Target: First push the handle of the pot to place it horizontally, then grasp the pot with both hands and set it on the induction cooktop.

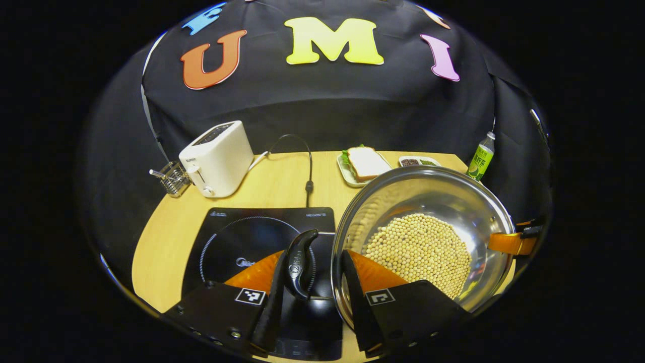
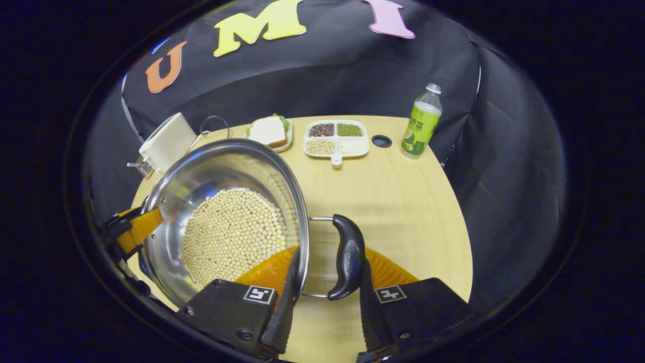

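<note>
Left gripper view: left gripper (image 1: 312,297) clenched across pot (image 1: 443,201) handle (image 1: 301,262) and rim, above cooktop (image 1: 227,237). Right gripper (image 2: 325,297) likewise (beans (image 2: 232,232) inside pot).

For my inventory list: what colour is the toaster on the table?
The toaster is white or cream; the left gripper view shows it best.

Black cloth wall (image 1: 322,111) — wooden table (image 2: 398,201)

White toaster (image 1: 216,159) with wire rack (image 1: 173,177): far ahead of the jaws, left. Sandwich on plate (image 1: 364,164): ahead, slightly right. Divided tray of grains (image 2: 336,137): ahead, centre. Green drink bottle (image 2: 421,121): ahead, right, standing upright.
</note>
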The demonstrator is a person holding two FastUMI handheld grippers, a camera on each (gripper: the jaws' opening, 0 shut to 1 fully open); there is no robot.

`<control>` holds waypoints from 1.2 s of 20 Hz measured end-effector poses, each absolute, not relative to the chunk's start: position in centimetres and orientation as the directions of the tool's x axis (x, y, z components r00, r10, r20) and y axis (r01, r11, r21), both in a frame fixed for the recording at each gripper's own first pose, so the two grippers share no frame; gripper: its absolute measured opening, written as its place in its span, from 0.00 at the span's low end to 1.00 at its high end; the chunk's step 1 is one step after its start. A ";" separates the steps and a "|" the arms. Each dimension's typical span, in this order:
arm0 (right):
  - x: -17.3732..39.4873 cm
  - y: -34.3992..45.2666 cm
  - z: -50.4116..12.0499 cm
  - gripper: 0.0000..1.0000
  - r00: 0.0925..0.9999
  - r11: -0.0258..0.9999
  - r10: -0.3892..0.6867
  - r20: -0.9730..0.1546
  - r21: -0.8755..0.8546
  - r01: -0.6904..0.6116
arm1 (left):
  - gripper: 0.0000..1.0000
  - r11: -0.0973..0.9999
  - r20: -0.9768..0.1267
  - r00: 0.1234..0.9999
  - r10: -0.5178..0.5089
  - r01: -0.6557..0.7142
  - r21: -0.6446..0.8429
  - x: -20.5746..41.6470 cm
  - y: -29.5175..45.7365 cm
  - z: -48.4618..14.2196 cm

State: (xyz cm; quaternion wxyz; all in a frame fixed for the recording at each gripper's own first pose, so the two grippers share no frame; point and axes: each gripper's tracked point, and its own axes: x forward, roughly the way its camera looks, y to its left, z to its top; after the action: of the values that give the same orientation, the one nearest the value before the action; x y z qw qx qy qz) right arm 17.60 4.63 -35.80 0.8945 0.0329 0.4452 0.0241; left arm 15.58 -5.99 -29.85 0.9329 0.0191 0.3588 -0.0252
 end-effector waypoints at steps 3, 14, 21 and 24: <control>17.4 7.8 -34.6 0.56 0.612 0.995 0.089 -0.786 0.095 -0.024 | 0.57 0.998 -0.666 0.746 -0.021 0.051 0.026 15.6 -2.7 -28.8; 17.1 21.4 -35.1 0.56 0.583 0.990 0.134 -0.801 0.129 -0.050 | 0.57 0.996 -0.685 0.727 0.041 0.026 0.086 15.7 9.9 -29.0; 18.3 27.5 -36.7 0.56 0.565 0.989 0.143 -0.813 0.134 -0.058 | 0.57 0.993 -0.699 0.709 0.098 -0.019 0.120 17.0 15.4 -31.2; 18.7 28.6 -37.4 0.56 0.555 0.990 0.142 -0.820 0.130 -0.061 | 0.58 0.992 -0.711 0.695 0.106 -0.030 0.119 17.2 16.4 -32.3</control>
State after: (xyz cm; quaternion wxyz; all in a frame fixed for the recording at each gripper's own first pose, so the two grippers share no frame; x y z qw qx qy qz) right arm 18.74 28.63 -37.45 0.8806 0.0433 0.4683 0.0578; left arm 17.24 16.35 -32.28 0.9194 0.0492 0.3885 0.0370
